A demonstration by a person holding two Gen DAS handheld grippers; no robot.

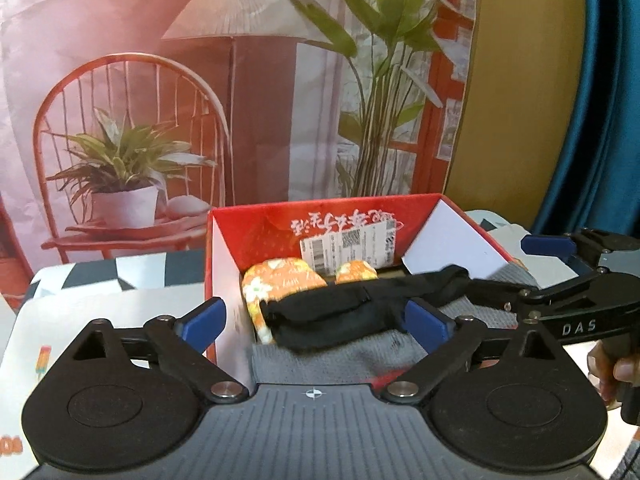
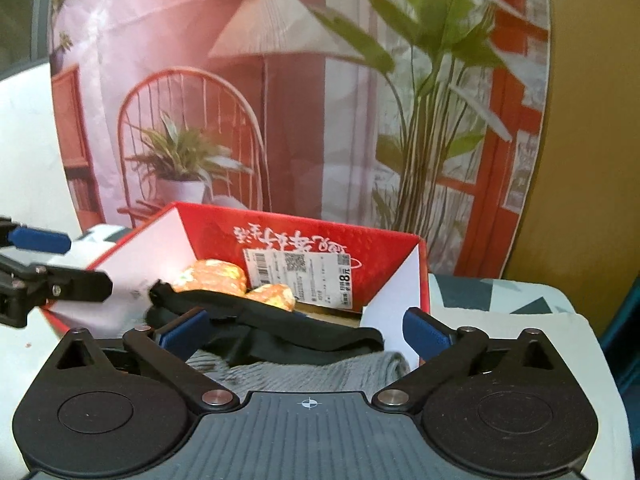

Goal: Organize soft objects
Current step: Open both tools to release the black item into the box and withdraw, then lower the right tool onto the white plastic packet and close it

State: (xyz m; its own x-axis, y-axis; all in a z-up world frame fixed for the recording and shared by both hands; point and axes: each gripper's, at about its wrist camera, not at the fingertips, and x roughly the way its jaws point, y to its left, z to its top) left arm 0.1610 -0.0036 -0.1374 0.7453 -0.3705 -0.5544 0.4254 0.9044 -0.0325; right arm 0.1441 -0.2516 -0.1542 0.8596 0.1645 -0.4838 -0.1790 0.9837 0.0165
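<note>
A red cardboard box (image 1: 276,224) with white flaps stands open on the table; it also shows in the right wrist view (image 2: 404,254). Inside lie orange floral rolled pieces (image 1: 276,278), a grey knit cloth (image 1: 320,360) and a black sock-like cloth (image 1: 336,312) draped on top. My left gripper (image 1: 316,322) is open, its blue pads either side of the black cloth. My right gripper (image 2: 306,332) is open over the black cloth (image 2: 288,332) and grey knit (image 2: 320,372). The right gripper also shows in the left wrist view (image 1: 560,276), by the cloth's right end.
A printed backdrop (image 1: 160,80) with chair, lamp and plants stands behind the box. A black-and-white patterned cloth (image 2: 500,296) covers the table. A shipping label (image 2: 300,276) is stuck on the box's back wall. A blue curtain (image 1: 600,120) hangs at right.
</note>
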